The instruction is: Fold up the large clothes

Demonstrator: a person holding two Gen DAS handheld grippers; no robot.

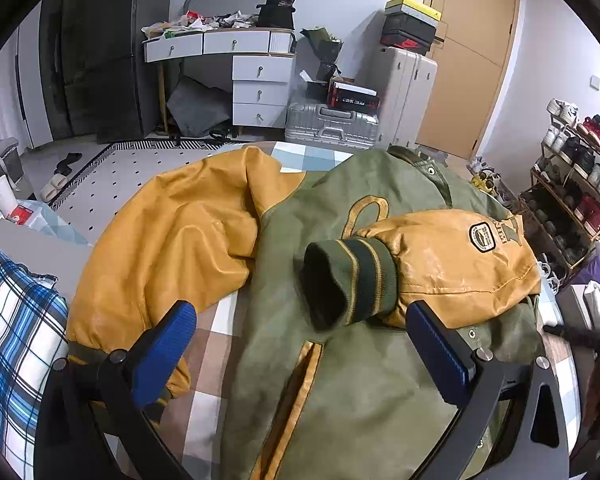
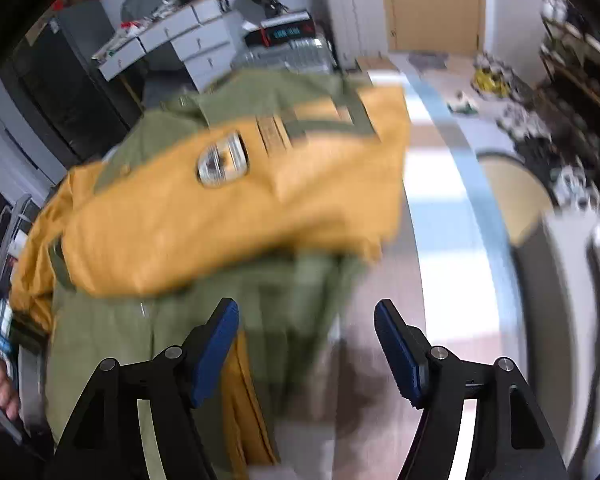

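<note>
Covering checked bedspread (image 1: 216, 360), jacket (image 1: 372, 380), cluttered bedroom

A lived-in bedroom at home. A cluttered dressing table (image 1: 236, 36) with drawers, suitcases (image 1: 332, 124), a shoe rack (image 1: 580, 168) and a wooden door (image 1: 468, 52) line the walls.

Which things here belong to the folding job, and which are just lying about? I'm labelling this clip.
Belongs to the job:
- jacket
- folded sleeve
- spread sleeve
- left gripper, open
- right gripper, open

Lying about:
- plaid cloth
- suitcase
- dresser
- shoe rack
</note>
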